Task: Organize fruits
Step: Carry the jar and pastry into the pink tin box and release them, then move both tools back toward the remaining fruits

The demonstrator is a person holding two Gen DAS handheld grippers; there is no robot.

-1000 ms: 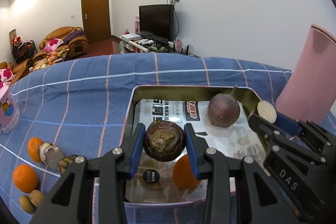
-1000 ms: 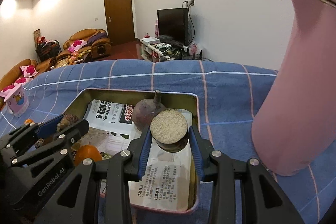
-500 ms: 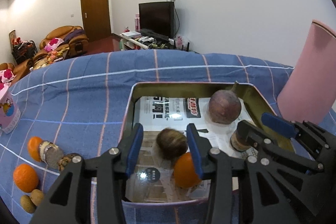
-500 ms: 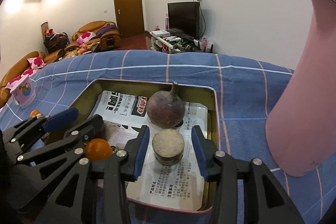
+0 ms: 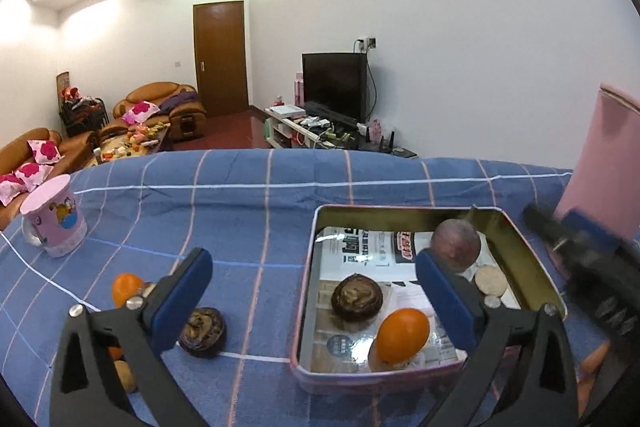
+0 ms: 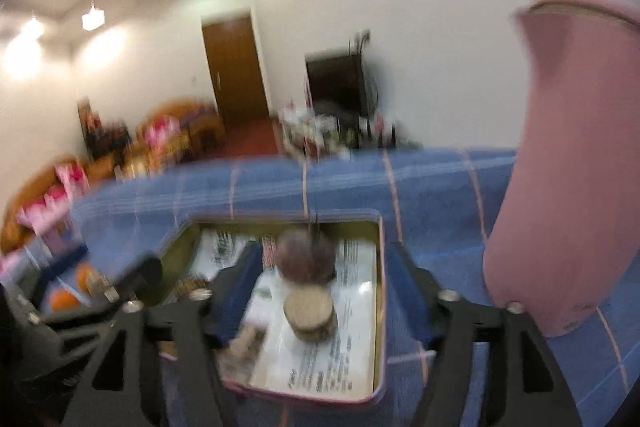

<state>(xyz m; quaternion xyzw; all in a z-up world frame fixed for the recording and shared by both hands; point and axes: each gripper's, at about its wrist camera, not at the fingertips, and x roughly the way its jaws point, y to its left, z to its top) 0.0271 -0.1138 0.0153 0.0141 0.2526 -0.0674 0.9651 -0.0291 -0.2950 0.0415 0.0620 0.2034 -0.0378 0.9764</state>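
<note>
Both grippers stood empty over the fruit tin, their jaws having just been opening. The left gripper [image 5: 316, 291] gaped as wide as it goes, with nothing pressed by its blue pads; the dark, wrinkled fruit [image 5: 357, 297] sat free on the newspaper lining the tin [image 5: 532, 267]. An orange [image 5: 402, 335] lay at five o'clock from it, just beside, and a round purple fruit [image 5: 456, 245] rested toward the tin's far right corner, with a pale-topped cut piece [image 5: 491, 280] at its five o'clock.

In the blurred right wrist view, the right gripper [image 6: 320, 291] stood partly open — that same cut piece [image 6: 310, 313] lay between the fingers, apparently untouched by the pads, though blur left the near side uncertain. The purple fruit [image 6: 306, 259] sat at twelve o'clock from it, and a tall pink jug [image 6: 572, 167] stood well off at two o'clock.

More fruit waited on the blue checked cloth [image 5: 248, 211]: a second dark fruit [image 5: 203, 327] at nine o'clock from the tin, a loose orange [image 5: 126, 289] beyond it, and a pink cup [image 5: 54, 221] farther out at ten o'clock.

The step in hand appeared to be the release and pull-back. Done well, each gripper would lift straight clear before swinging sideways — the round fruits looked ready to roll at a nudge — and the left would then reach for the dark fruit on the cloth, closing across its widest part.
</note>
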